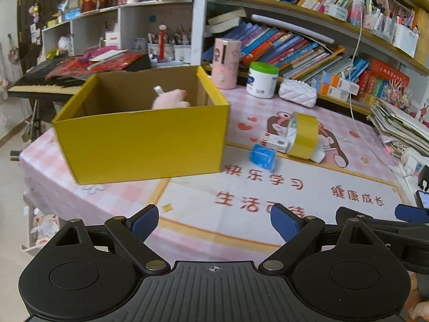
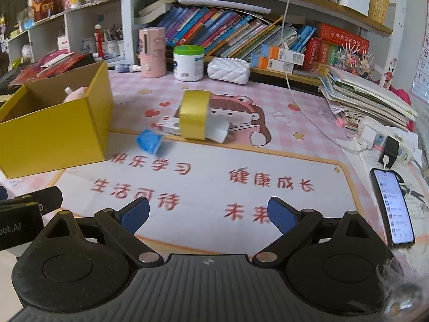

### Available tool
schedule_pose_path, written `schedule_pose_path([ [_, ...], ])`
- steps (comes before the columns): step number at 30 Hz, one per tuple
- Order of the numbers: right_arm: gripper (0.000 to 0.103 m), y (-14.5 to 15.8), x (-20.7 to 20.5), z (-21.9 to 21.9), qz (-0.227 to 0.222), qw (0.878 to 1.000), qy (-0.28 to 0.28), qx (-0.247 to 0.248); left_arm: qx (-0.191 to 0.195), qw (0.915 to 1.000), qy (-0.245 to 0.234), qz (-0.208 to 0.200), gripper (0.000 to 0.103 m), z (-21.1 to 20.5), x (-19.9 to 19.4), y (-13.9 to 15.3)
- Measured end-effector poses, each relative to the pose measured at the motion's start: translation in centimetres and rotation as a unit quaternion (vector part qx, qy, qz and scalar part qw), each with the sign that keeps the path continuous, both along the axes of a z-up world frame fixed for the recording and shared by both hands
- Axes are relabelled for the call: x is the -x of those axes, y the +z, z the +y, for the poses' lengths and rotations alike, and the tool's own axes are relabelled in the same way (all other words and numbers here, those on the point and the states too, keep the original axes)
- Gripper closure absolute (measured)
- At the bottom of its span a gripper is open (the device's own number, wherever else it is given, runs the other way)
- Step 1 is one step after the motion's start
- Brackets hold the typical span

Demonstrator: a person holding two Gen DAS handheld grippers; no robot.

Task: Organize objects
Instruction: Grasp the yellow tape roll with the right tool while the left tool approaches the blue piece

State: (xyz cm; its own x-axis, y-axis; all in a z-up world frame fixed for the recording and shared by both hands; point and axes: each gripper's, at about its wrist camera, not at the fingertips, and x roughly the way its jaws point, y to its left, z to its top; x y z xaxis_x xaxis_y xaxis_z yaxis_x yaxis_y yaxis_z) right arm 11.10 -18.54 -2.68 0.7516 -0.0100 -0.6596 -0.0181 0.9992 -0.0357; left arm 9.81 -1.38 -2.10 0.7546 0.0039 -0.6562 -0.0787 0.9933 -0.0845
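A yellow cardboard box [image 1: 142, 139] [image 2: 53, 131] stands open at the desk's left, with a pink soft item [image 1: 170, 99] and a small white piece inside. To its right lie a roll of yellow tape [image 1: 304, 136] [image 2: 194, 115], a small white carton [image 1: 274, 142] [image 2: 169, 124], a white tube end [image 2: 218, 131] and a blue crumpled packet [image 1: 262, 157] [image 2: 148, 141]. My left gripper [image 1: 214, 222] is open over the mat's front, nothing between its fingers. My right gripper [image 2: 209, 216] is open too, well short of the tape. Its tip [image 1: 410, 213] shows in the left wrist view.
A pink printed mat [image 2: 241, 161] covers the desk. At the back stand a pink canister [image 2: 151, 52], a white tub with green lid [image 2: 189, 63] and a white quilted pouch [image 2: 229, 69]. Bookshelves rise behind. A lit phone [image 2: 392, 206], chargers and a paper stack [image 2: 370, 96] crowd the right.
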Motion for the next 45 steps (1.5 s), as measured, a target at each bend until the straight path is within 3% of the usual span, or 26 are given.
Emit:
schedule_pose_path([
  [11, 0.008, -0.4, -6.0, -4.1, 0.009, 1.0, 0.005, -0.001, 0.008, 0.9999, 0.004, 0.007, 0.01, -3.8, -5.0, -0.7],
  [17, 0.008, -0.2, -9.2, -5.2, -0.004, 0.999, 0.037, -0.025, 0.004, 0.9997, 0.018, 0.015, 0.01, -4.9, -6.9, -0.9],
  [32, 0.018, -2.0, -18.5, -1.6, 0.0, 0.992, 0.119, -0.039, -0.025, 0.9956, 0.082, 0.037, 0.01, -4.0, -8.6, -1.2],
  [41, 0.032, -3.2, -21.5, 0.6, 0.001, 0.99, 0.137, -0.022, -0.036, 0.9939, 0.094, 0.045, 0.01, -3.9, -8.8, -1.2],
  [43, 0.051, -3.3, -22.1, 0.6, 0.004, 0.99, 0.141, -0.015, -0.037, 0.9944, 0.089, 0.045, 0.01, -4.2, -9.1, -1.2],
  [45, 0.058, -3.3, -22.4, 0.1, 0.009, 0.988, 0.151, -0.021, -0.036, 0.9952, 0.079, 0.045, 0.01, -4.6, -9.4, -1.2],
])
